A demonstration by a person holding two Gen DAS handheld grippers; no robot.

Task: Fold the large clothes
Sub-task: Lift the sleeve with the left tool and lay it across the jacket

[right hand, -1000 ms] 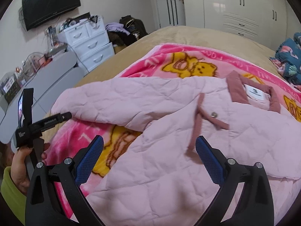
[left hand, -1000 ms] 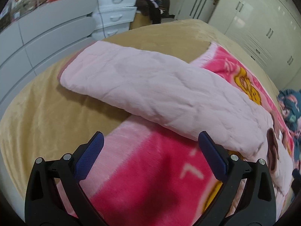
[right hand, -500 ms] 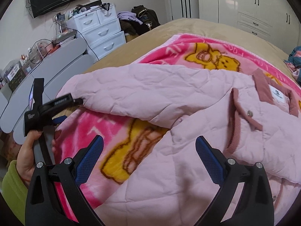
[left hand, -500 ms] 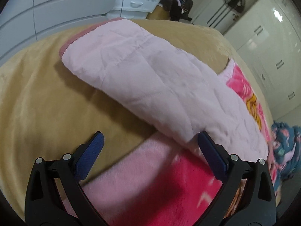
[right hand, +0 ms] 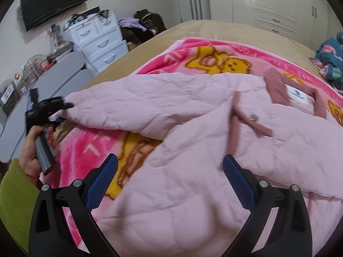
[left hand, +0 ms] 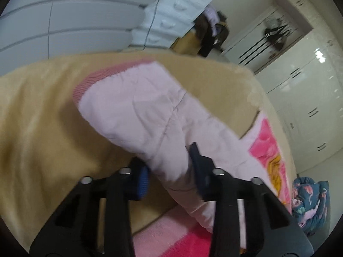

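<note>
The pale pink quilted jacket [right hand: 193, 115] is spread over a pink cartoon-print blanket [right hand: 214, 57] on the bed. Its sleeve [left hand: 150, 115] is clenched in the left claw [left hand: 169, 171], motion-blurred. The right claw [right hand: 170, 180] is held released above the jacket's near, cropped part.

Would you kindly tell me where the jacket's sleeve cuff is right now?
In the left wrist view the cuff lies upper left on the tan bedspread, beyond the left gripper, which pinches the sleeve farther down.

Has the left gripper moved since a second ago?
Yes. The left gripper has moved along the bed toward the pink jacket's sleeve and shut on it, nearer its cuff.
</note>
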